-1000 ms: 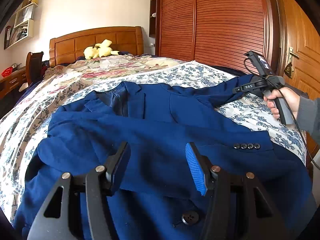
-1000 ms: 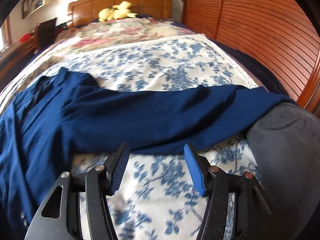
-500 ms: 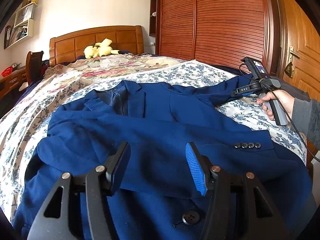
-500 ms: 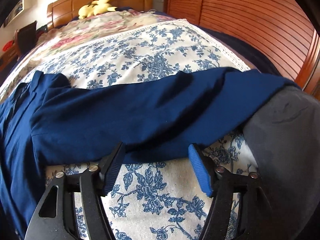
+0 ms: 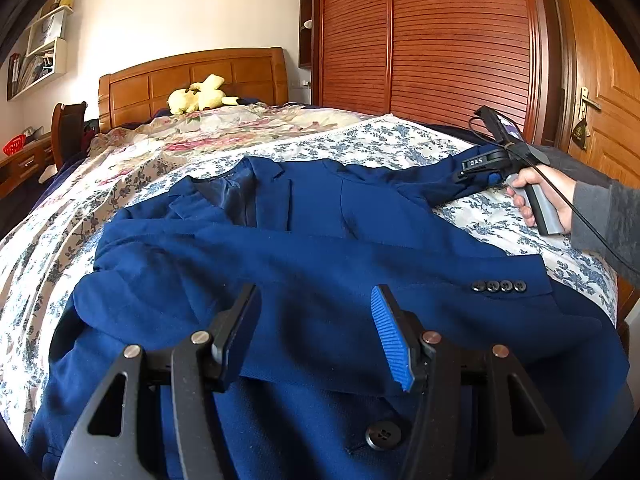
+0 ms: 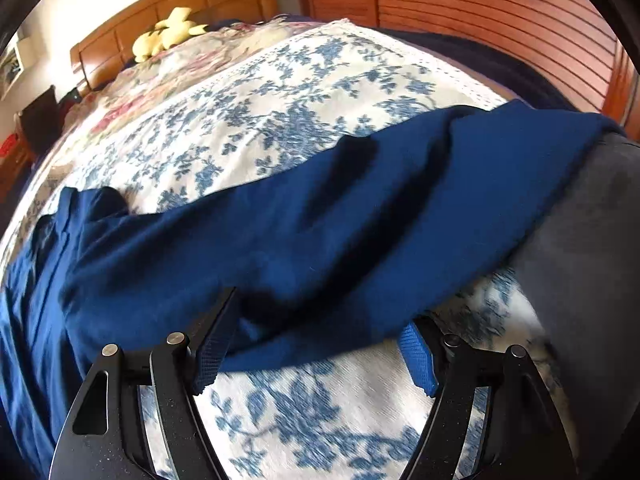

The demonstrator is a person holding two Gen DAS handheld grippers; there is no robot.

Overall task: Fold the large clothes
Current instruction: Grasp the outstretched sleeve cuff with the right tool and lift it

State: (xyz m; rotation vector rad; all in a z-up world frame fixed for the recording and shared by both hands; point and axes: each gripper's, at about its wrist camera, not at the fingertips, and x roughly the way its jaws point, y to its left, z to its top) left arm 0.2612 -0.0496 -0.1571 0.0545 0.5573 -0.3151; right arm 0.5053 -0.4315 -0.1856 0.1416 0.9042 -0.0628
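We are taking the dark blue suit jacket as our landmark; it is lying spread on the white bedspread with blue flowers, its collar toward the wooden headboard. At the jacket's near hem we are holding the left gripper above the cloth, its jaws standing half apart with nothing between them. One sleeve is lying folded across the jacket's front, and its four dark cuff buttons are showing to the right. At the jacket's right side the other sleeve is stretching out over the bedspread, and we are lowering the right gripper at its near edge, jaws wide, not pinching the sleeve lying between the pads.
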